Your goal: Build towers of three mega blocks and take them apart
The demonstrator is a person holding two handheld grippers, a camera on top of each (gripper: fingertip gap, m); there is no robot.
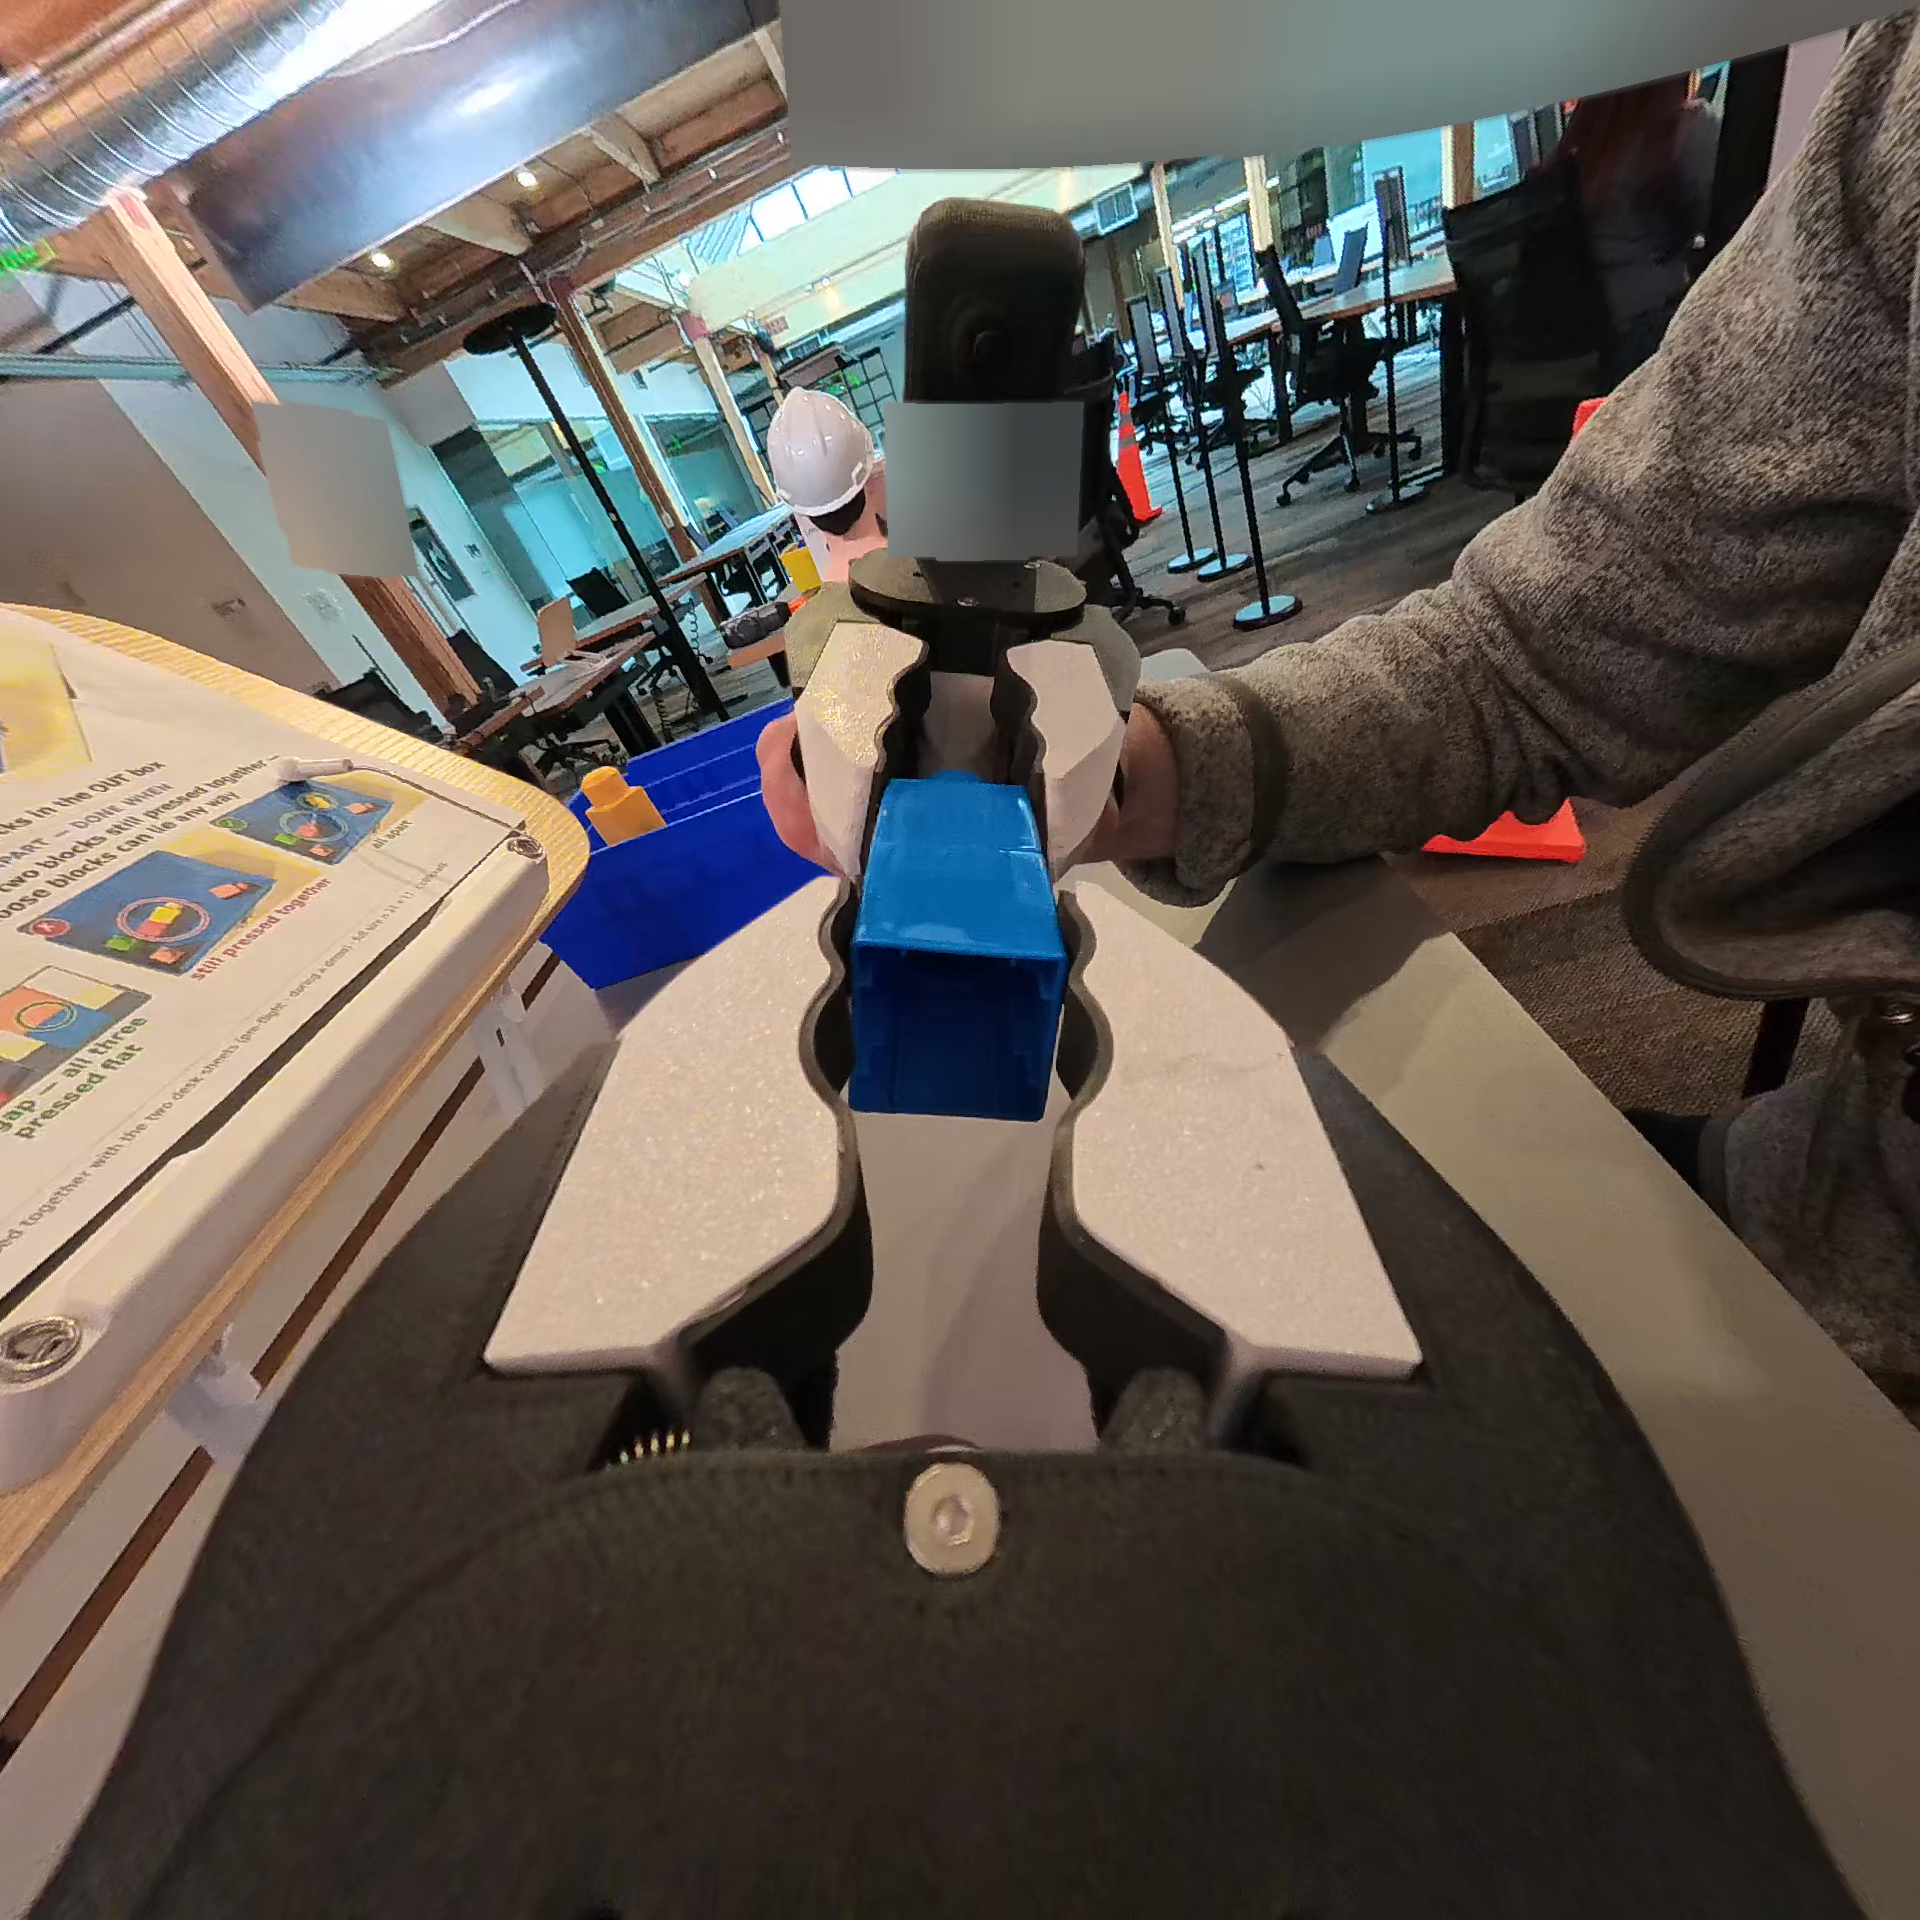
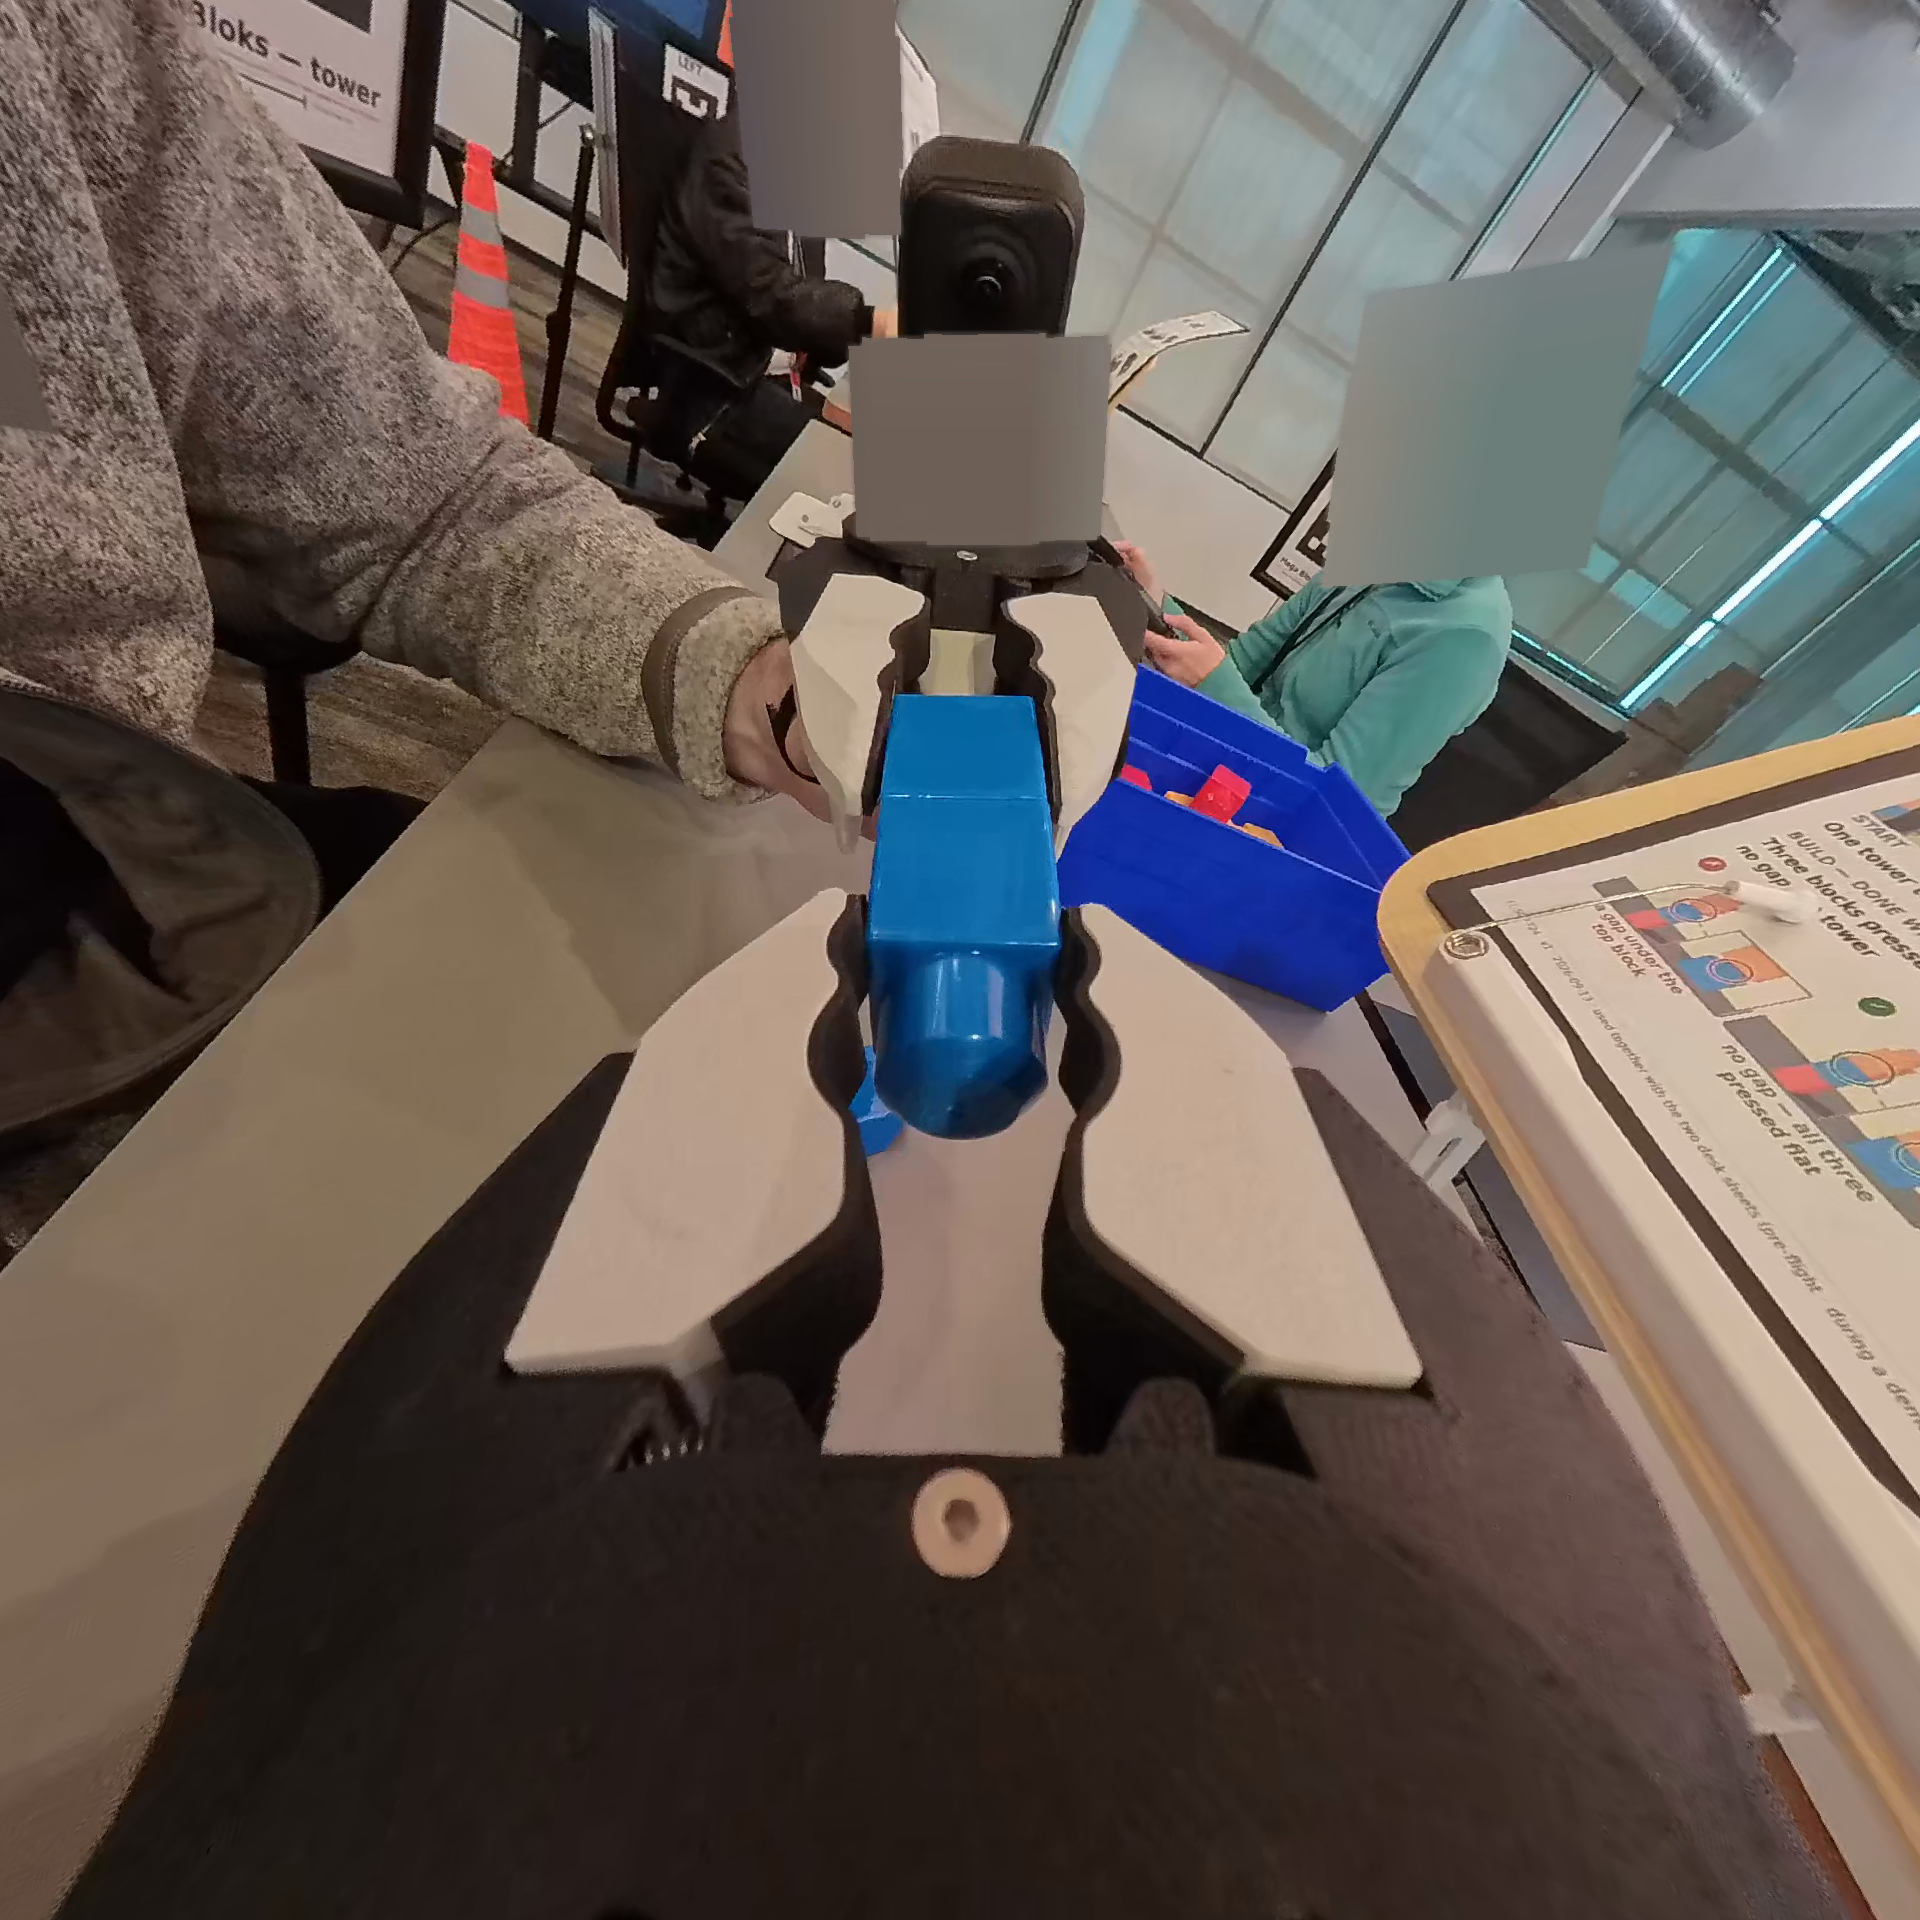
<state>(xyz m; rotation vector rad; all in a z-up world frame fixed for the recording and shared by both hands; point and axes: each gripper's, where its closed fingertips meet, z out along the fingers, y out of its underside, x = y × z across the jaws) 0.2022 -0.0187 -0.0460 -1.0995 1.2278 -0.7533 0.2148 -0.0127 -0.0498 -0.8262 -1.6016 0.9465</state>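
While the two tools face each other above the grey desk [image 1: 1455, 1039], the left tool [image 1: 956, 997] clamps one blue block [image 1: 951, 987] and the right tool [image 2: 961, 997] clamps the joined blue block [image 2: 961, 894], beside the blue bin [image 2: 1247, 894].

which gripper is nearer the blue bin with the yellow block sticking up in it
Right. In the left wrist view the right gripper sits just beside the blue bin holding the yellow block, while the left gripper is nearer the camera, farther from it.
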